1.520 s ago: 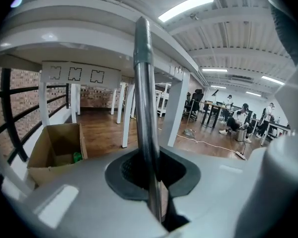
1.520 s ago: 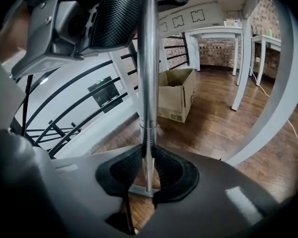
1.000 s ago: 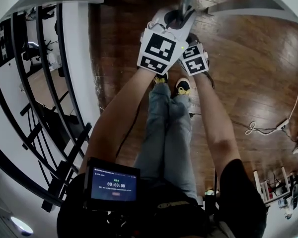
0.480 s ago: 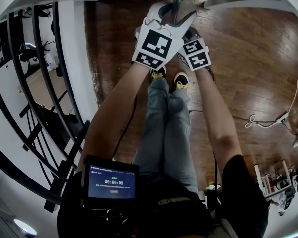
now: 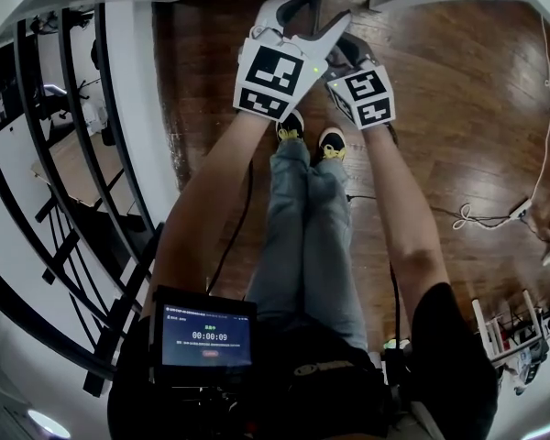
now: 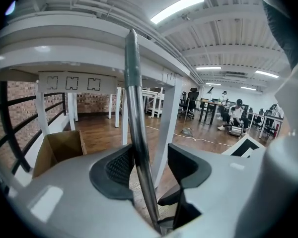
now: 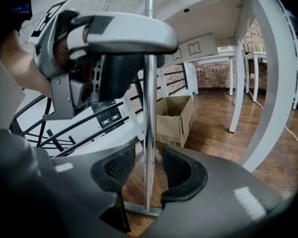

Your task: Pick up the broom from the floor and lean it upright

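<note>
The broom (image 7: 149,108) stands close to upright, its head flat on the wood floor (image 5: 458,108) and its metal pole running up through both tools. Whether the pole's top rests against the white beam (image 6: 79,43) overhead I cannot tell.

The right gripper (image 7: 149,170) sits low on the pole. Its jaws have just been opening and now stand wide, with a gap on each side of the pole, so neither pad grips it. The left gripper (image 6: 149,167) is higher up. Its jaws have also been opening and are about half apart: the pole lies along one pad, the other pad stands clear, so nothing is clamped.

Just behind the pole is a slanted white post (image 6: 166,128). To the person's left the floor ends at a white ledge and a black railing (image 5: 73,154), with an open box (image 7: 176,118) near that edge. To the right the floor lies open, crossed only by a thin cable (image 5: 477,216). The person's shoes (image 5: 333,142) are just short of the broom's foot.
</note>
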